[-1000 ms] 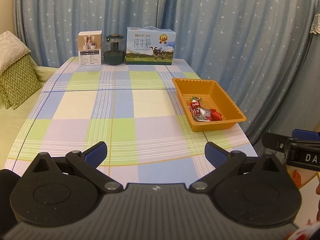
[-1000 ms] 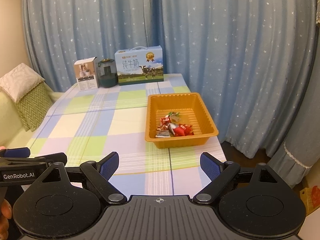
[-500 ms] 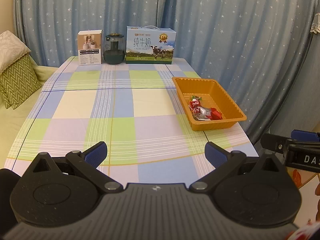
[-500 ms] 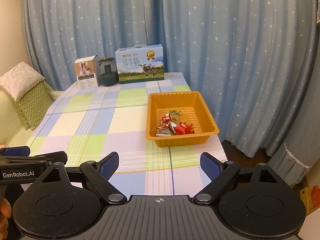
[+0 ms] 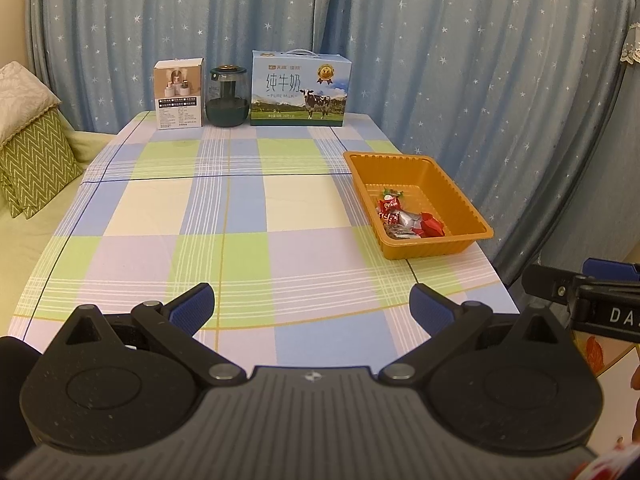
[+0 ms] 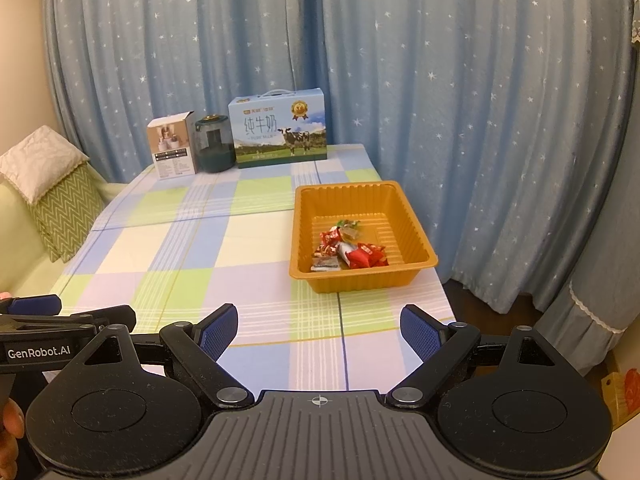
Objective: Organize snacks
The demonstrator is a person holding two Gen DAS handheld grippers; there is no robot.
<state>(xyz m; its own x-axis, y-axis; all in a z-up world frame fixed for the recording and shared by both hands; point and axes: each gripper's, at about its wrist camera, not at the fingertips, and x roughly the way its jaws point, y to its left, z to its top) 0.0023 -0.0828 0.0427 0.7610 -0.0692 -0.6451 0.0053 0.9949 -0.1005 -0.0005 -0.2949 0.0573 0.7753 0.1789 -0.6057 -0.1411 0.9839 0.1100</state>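
wrapped snacks [image 6: 349,250], piled in orange tray [image 6: 416,216]

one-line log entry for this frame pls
left gripper: open, empty | right gripper: open, empty | snacks: in orange tray | table

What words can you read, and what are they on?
"纯牛奶" and "PURE MILK": milk box.
"36": gold badge on that box.
"GenRobot.AI": left gripper, seen from the right wrist.
"DA", cut off: right gripper.
Small white box and snacks: print too small.
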